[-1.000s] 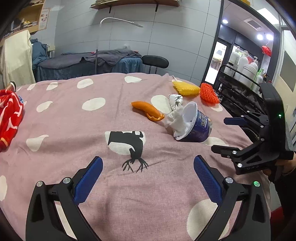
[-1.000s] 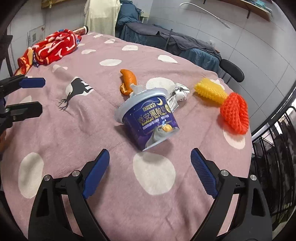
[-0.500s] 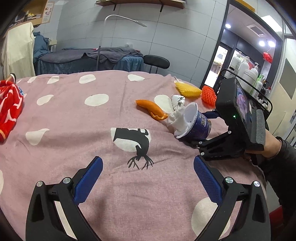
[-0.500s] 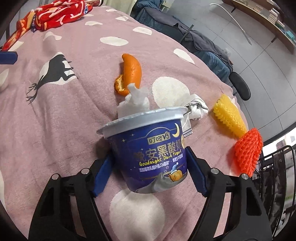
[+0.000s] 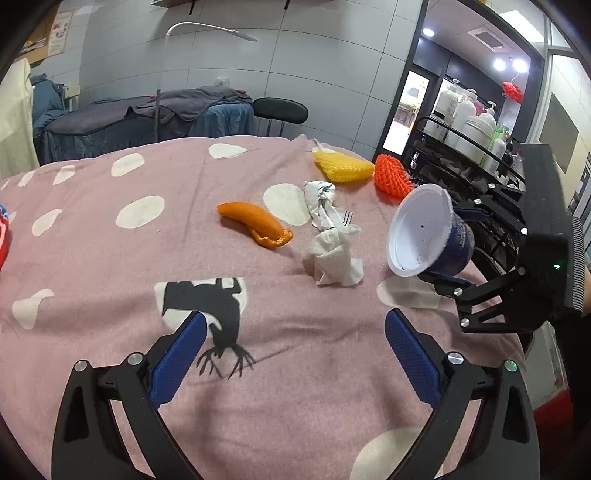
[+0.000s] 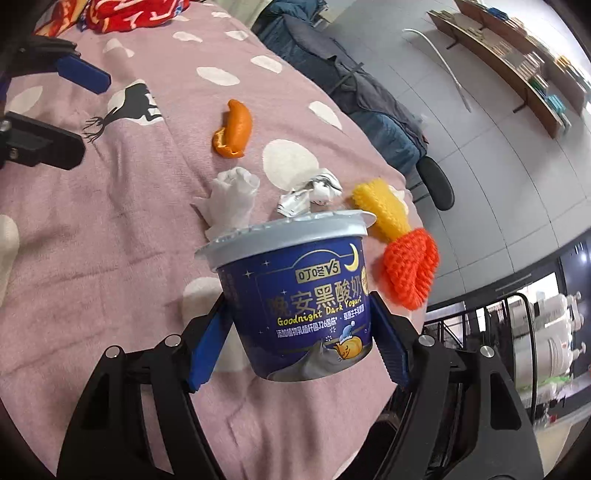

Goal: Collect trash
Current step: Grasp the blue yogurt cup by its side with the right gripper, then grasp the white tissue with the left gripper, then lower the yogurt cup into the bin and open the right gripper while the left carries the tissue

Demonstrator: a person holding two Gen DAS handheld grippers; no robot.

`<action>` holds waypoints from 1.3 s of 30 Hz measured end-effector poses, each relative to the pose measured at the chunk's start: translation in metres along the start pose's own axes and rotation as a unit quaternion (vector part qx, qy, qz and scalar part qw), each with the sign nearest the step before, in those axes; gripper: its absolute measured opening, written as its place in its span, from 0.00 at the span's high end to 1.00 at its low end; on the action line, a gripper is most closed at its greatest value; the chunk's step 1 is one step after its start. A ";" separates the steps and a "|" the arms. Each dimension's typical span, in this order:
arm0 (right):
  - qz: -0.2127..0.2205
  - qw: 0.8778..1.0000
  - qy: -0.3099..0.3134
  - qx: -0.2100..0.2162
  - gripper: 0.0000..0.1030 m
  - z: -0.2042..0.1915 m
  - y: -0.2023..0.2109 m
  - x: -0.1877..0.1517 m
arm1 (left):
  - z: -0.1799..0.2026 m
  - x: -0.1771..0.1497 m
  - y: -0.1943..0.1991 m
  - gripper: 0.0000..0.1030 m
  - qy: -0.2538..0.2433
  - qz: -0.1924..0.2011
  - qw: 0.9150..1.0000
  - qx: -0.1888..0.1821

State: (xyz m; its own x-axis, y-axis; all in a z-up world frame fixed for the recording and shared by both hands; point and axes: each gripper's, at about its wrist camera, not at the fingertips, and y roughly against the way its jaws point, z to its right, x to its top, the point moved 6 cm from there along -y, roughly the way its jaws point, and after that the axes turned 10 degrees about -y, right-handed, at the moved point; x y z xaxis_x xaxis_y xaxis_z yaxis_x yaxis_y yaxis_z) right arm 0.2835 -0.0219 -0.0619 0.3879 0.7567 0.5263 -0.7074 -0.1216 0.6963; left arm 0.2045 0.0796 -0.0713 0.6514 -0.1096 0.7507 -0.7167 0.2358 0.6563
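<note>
Room: you are in a grey-tiled room with a covered treatment bed [image 5: 147, 118] and a black stool [image 5: 280, 110] at the back, and a dark trolley of white bottles [image 5: 465, 122] to the right.
Surface: a pink blanket [image 5: 110, 266] with white dots and a black deer print [image 5: 218, 314] covers the bed under your tools.
Right gripper [image 6: 299, 343]: your right tongs are clenched on the blue yogurt cup [image 6: 306, 295], one blue pad pressed to each side of its wall (the jaws have just been closing on it).
Yogurt cup: it is lifted clear of the blanket near the right edge, tilted, its white empty inside facing the left camera [image 5: 421, 229].
Left gripper [image 5: 291, 354]: your left tongs stand released, wide apart with nothing between the pads, though they have just narrowed slightly; they hang over the deer print.
Tissue: a crumpled white tissue [image 5: 332, 258] lies on the blanket just beside the raised cup.
Foil lid: a crushed silver foil lid [image 5: 325, 206] lies right behind the tissue, touching it.
Orange peel: a curved orange peel [image 5: 255, 225] lies to the left of the tissue, apart from it.
Foam nets: a yellow foam net [image 5: 343, 166] and an orange-red foam net [image 5: 391, 179] lie side by side at the far right edge.
Red cloth: a red patterned cloth [image 6: 136, 11] lies bunched at the far end of the blanket.
</note>
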 end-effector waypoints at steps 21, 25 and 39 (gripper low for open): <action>0.070 0.956 -0.284 -0.001 0.29 0.058 0.094 -0.102 | 0.055 0.032 -0.134 0.54 -0.092 -0.169 0.981 -0.001; 0.076 0.942 -0.328 0.000 0.29 0.068 0.104 -0.122 | 0.053 0.034 -0.129 0.78 -0.094 -0.164 0.982 0.006; 0.095 0.916 -0.388 -0.022 0.29 0.079 0.128 -0.166 | 0.079 0.039 -0.049 0.83 -0.089 -0.050 0.995 0.013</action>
State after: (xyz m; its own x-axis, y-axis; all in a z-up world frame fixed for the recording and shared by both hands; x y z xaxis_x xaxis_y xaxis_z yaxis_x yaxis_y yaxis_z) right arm 0.1755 -0.2133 -0.0218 0.5459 0.0372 0.8371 -0.8229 -0.1643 0.5439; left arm 0.2453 -0.0122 -0.0684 0.6675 -0.3001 0.6815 -0.6584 0.1895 0.7284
